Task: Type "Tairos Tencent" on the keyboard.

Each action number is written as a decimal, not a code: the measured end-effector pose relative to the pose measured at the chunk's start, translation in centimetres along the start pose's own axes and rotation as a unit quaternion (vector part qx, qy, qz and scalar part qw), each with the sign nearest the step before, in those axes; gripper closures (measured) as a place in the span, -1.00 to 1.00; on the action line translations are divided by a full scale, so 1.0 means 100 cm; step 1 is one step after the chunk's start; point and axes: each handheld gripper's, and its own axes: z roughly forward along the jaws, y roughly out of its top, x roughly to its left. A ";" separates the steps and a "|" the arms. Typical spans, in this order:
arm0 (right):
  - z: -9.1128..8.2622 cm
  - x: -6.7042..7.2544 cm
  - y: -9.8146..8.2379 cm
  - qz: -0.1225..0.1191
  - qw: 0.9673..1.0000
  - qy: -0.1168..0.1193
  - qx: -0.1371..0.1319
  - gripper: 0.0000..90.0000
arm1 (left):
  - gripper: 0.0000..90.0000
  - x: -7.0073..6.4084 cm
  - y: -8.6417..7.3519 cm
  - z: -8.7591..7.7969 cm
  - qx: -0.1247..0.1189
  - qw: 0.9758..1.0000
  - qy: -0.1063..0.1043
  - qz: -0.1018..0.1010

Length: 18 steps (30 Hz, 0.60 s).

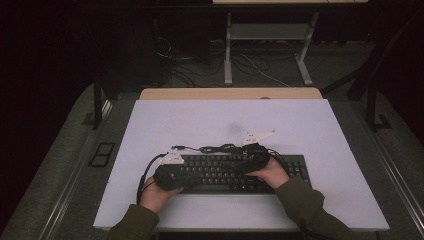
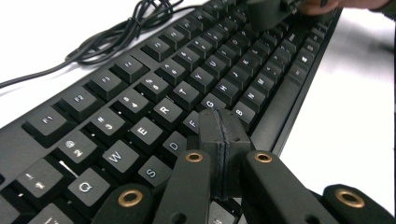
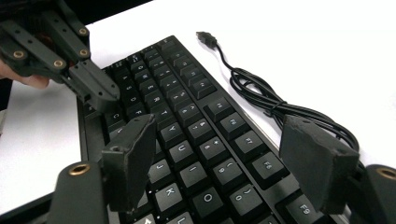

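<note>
A black keyboard (image 1: 225,172) lies on the white table top (image 1: 225,120), near its front edge. Its black cable (image 1: 215,148) is bunched just behind it, ending in a loose USB plug (image 3: 205,37). My left gripper (image 2: 219,116) is shut, its two pads pressed flat together with nothing between them. Its tip is low over the keys around F and G (image 2: 205,100); whether it touches them I cannot tell. My right gripper (image 3: 219,140) is open above the keyboard's right-hand letter keys (image 3: 187,121), nothing between its pads. The left gripper (image 3: 100,91) shows beyond it.
A person's hands (image 1: 272,172) and green sleeves come in from the bottom edge. White table surface lies bare behind the cable and to both sides. A wooden strip (image 1: 230,93) runs along the far edge, with desk legs (image 1: 228,50) and floor cables beyond.
</note>
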 end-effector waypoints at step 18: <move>0.000 -0.001 0.000 -0.002 1.000 -0.005 -0.002 -0.46 | 0.97 0.000 -0.002 0.005 0.013 1.000 -0.003 0.005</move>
